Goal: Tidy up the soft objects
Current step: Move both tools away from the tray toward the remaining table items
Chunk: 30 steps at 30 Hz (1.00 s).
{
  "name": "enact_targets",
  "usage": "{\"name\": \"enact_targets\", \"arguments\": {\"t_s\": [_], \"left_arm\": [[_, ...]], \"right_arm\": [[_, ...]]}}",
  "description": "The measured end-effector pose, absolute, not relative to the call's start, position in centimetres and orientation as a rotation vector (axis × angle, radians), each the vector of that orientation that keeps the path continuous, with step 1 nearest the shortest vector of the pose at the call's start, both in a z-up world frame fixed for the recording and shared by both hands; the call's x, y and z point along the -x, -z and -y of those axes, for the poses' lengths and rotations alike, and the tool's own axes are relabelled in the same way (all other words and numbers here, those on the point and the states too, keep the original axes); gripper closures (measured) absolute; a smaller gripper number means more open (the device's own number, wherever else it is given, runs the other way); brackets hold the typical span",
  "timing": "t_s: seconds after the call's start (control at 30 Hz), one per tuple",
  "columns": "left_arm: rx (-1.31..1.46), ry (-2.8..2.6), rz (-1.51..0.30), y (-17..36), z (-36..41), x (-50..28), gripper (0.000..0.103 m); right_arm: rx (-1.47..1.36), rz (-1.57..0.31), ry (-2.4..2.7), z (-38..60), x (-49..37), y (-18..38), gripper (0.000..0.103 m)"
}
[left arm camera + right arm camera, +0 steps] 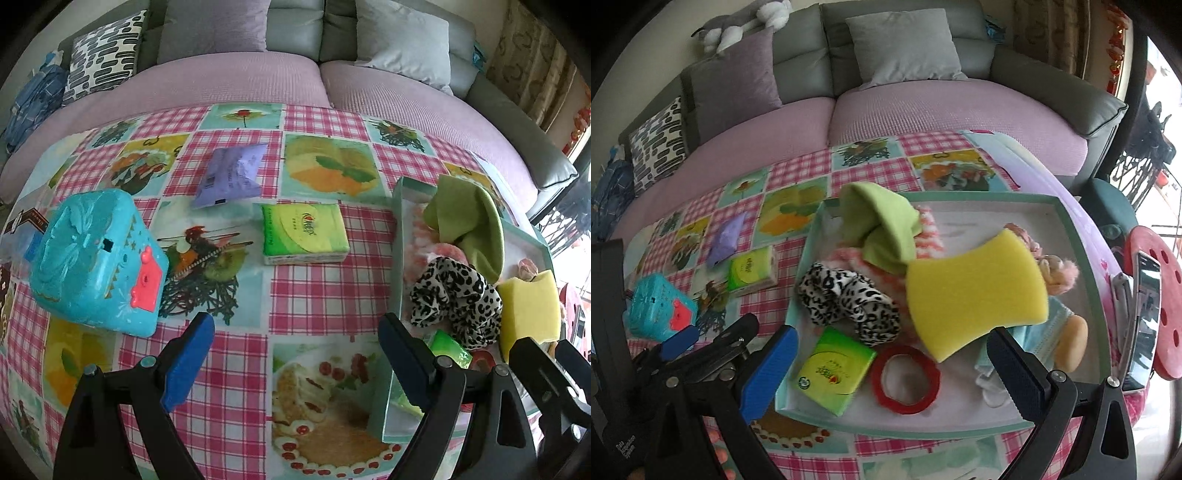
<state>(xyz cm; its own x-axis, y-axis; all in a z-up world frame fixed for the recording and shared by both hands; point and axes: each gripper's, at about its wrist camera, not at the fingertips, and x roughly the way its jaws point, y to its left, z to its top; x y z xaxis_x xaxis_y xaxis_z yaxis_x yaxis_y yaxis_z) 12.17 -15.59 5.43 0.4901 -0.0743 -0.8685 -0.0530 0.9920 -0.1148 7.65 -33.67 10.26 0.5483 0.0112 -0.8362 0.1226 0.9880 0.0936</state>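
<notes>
Right gripper (894,373) spread wide; spongy, waisted yellow sponge (975,291) perhaps released.

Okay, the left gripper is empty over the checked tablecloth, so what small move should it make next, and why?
Probably ease the left gripper forward and down toward the green tissue pack on the cloth. Its jaws stand wide with nothing between them, and that pack lies just ahead, outside the pale green tray, where a matching green pack, a yellow sponge and a leopard-print scrunchie already sit.
</notes>
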Motion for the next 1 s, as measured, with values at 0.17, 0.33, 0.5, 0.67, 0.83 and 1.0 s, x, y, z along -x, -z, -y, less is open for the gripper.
{"name": "enact_targets", "arguments": {"t_s": [0.17,0.33,0.5,0.67,0.83,1.0], "left_arm": [[0.135,0.015,-1.046,-5.7,15.2,-12.2,0.013],[0.144,0.035,-1.017,-6.5,15.0,-12.1,0.013],[0.161,0.063,-1.006,-7.4,14.1,-12.0,0.013],[0.207,0.081,-1.003,-8.9,12.1,-12.2,0.013],[0.169,0.067,-0.987,-11.1,10.3,-13.2,0.013],[0.182,-0.007,-0.967,-12.9,6.2,-14.9,0.013]], "right_arm": [[-0.165,-0.970,0.069,33.7,-7.6,-10.6,0.000],[-0.185,-0.918,0.056,33.8,-7.5,-11.5,0.000],[-0.243,-0.854,0.039,34.2,-7.7,-12.6,0.000],[-0.258,-0.868,0.021,33.7,-8.5,-12.8,0.000],[-0.240,-0.873,0.000,32.4,-9.3,-13.7,0.000],[-0.197,-0.887,-0.017,29.9,-11.1,-14.8,0.000]]}}
